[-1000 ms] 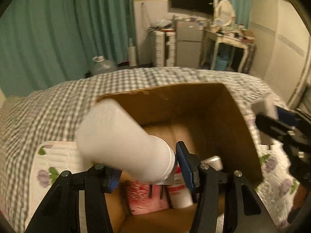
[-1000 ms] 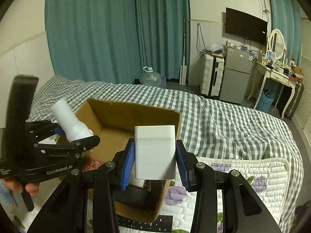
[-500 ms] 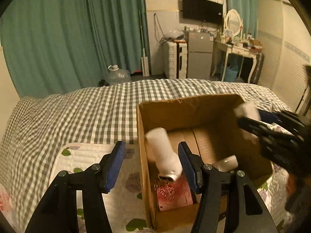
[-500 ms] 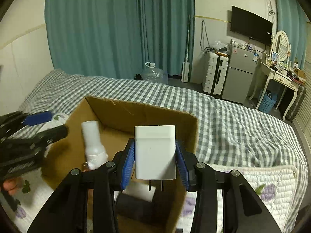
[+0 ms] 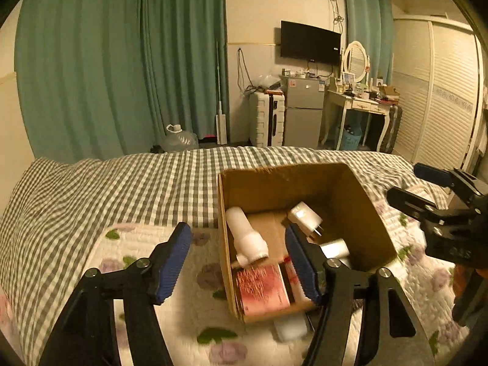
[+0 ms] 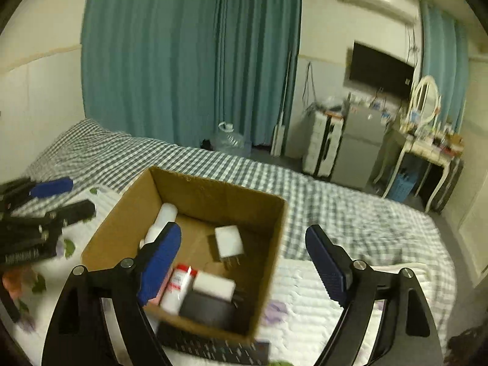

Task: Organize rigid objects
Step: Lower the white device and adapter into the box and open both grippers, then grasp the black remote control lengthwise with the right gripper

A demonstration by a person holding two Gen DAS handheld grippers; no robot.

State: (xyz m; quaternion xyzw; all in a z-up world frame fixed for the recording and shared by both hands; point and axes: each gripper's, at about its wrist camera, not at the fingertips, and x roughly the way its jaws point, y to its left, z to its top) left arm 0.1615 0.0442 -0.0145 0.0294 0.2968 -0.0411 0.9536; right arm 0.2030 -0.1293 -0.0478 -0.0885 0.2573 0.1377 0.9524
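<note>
I have two tools up. My left tool (image 5: 238,259) has its jaws opening, blue pads wide apart and pressing on nothing, though past them I see the near left part of the box. My right tool (image 6: 241,262) is also opening, nothing gripped between its pads, hanging over the box's near edge.

One cardboard box (image 6: 210,195) sits on the bed (image 5: 122,183), on the quilted floral cover (image 5: 189,314) near the bed's near edge, with the checked blanket behind it. Inside I count:
- one white bottle (image 5: 245,235), lying against the left wall, neck toward me;
- one white plug adapter (image 6: 228,241) toward the far right of the floor, prongs pointing to the near side;
- one white tube with a red label (image 6: 178,286) by the near wall;
- one pink-red packet (image 5: 262,289) in the near left corner;
- one white block (image 6: 213,285) on top of one dark flat item (image 6: 207,308) at the near wall; this part is blurred, so they may be something else.

One black remote (image 6: 213,349) lies on the cover, partly under the box's near edge.
</note>
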